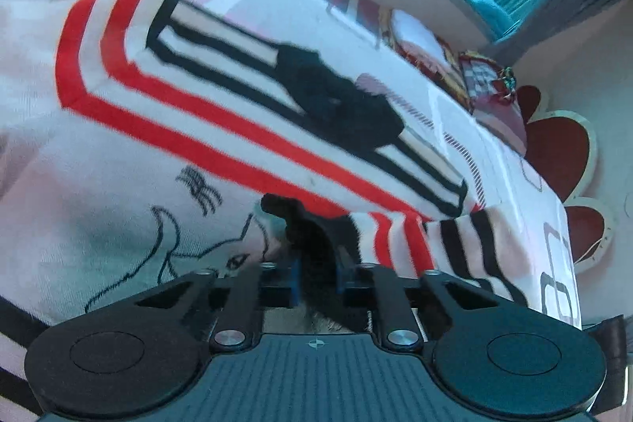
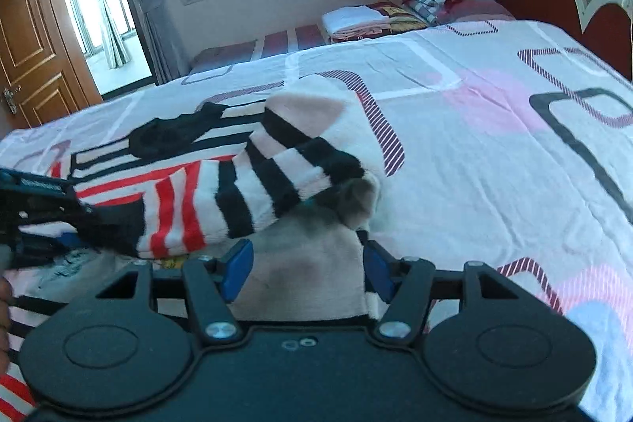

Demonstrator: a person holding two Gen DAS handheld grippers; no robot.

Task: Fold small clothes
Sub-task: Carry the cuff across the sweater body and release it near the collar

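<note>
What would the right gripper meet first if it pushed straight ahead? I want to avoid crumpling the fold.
Probably the striped sock: its pale part already lies between the right gripper fingers, with the bedsheet beyond.

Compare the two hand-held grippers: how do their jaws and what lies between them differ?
The left hand-held gripper has jaws nearly together; the right hand-held gripper has them well apart. The left pinches the dark end of the striped sock; the right only straddles its beige part. Both are black with blue pads.

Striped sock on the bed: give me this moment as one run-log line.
stage: folding striped sock | left gripper: shut on sock's cuff end | right gripper: open around its grey part | surface: bedsheet
</note>
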